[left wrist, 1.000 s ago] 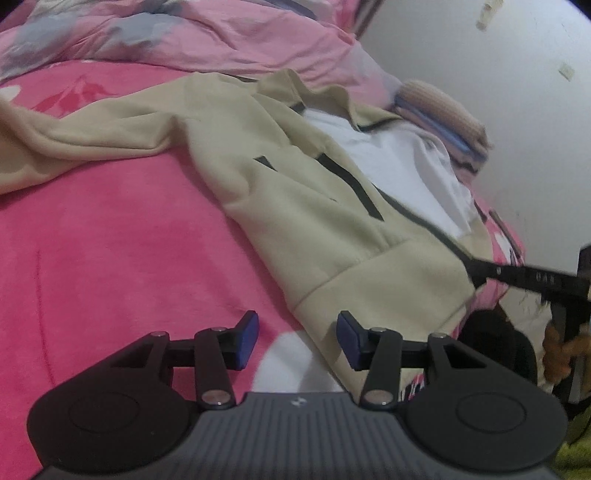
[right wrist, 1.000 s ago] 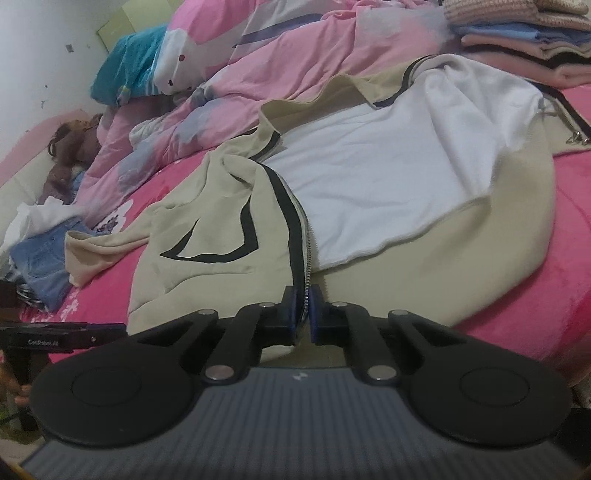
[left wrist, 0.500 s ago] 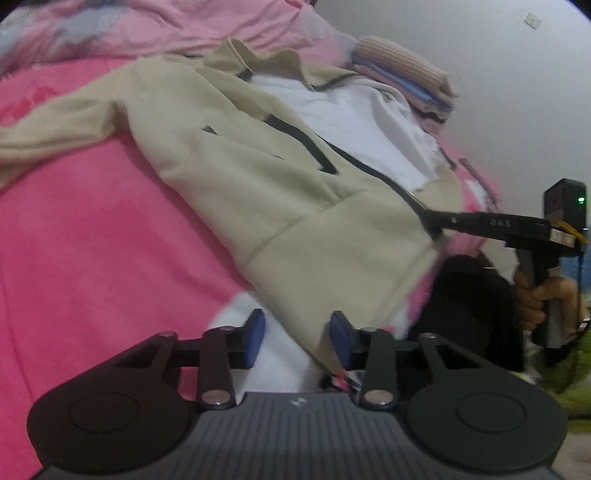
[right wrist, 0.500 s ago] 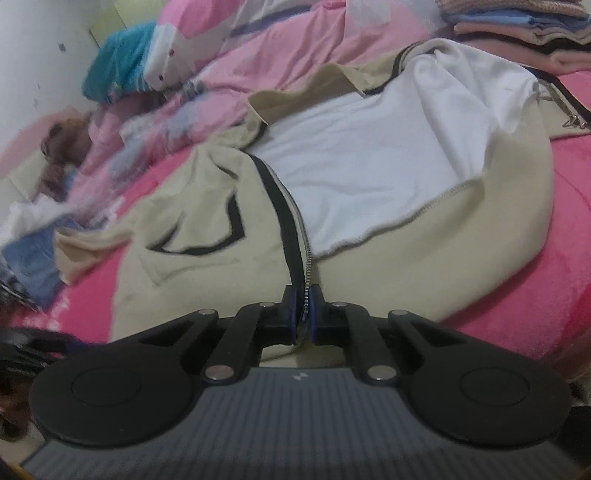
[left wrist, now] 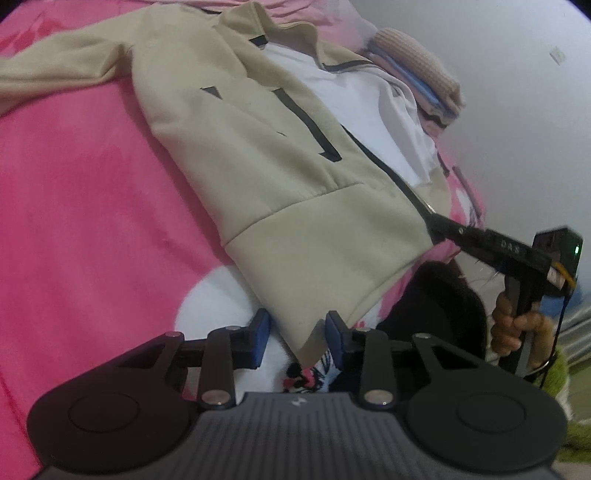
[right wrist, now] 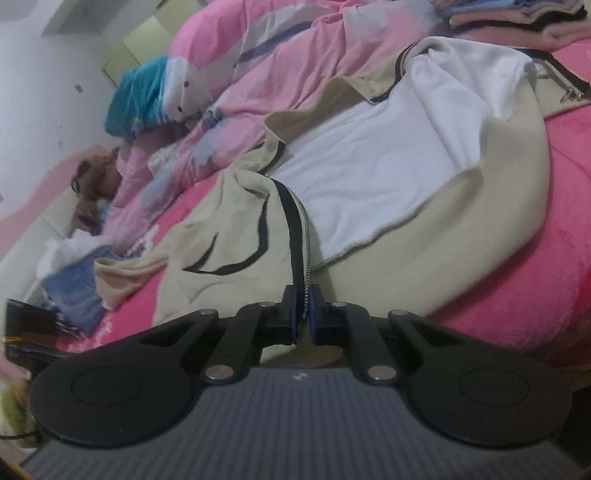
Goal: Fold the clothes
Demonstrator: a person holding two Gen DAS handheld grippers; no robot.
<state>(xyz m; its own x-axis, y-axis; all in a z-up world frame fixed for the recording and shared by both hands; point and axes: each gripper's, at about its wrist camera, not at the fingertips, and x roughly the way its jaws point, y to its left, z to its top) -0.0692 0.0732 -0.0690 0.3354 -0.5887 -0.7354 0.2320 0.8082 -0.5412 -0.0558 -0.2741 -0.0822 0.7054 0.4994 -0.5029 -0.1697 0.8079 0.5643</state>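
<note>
Presently the beige zip jacket [left wrist: 280, 184] lies opened out on the pink bedspread [left wrist: 92, 229], its white lining [right wrist: 388, 173] showing where the far front panel is thrown back.

Right gripper [right wrist: 302, 314]: closed on the jacket's zipper edge [right wrist: 301, 240] at the hem. The teeth of the zip run between the blue pads, and the left-wrist view confirms the pinch at the hem's 3 o'clock corner.

Left gripper [left wrist: 297, 341]: jaws have just been closing and stand part-way in. The near hem corner [left wrist: 306, 332] of the jacket sits between the pads, but they are not seen pressing on it; a gap shows at each side. No grip yet, in my judgement.

Governing relation: the hem band runs from the left gripper toward 2 o'clock, ending at the right gripper, so the two tools bracket the one front panel at its two lower corners. The jacket's long axis runs away toward 11 o'clock, collar [left wrist: 266, 22] farthest off. The left gripper is the nearer to the free corner and needs only to finish closing.

A stack of folded clothes [left wrist: 417, 62] sits beyond the jacket at 1 o'clock, against the wall.
</note>
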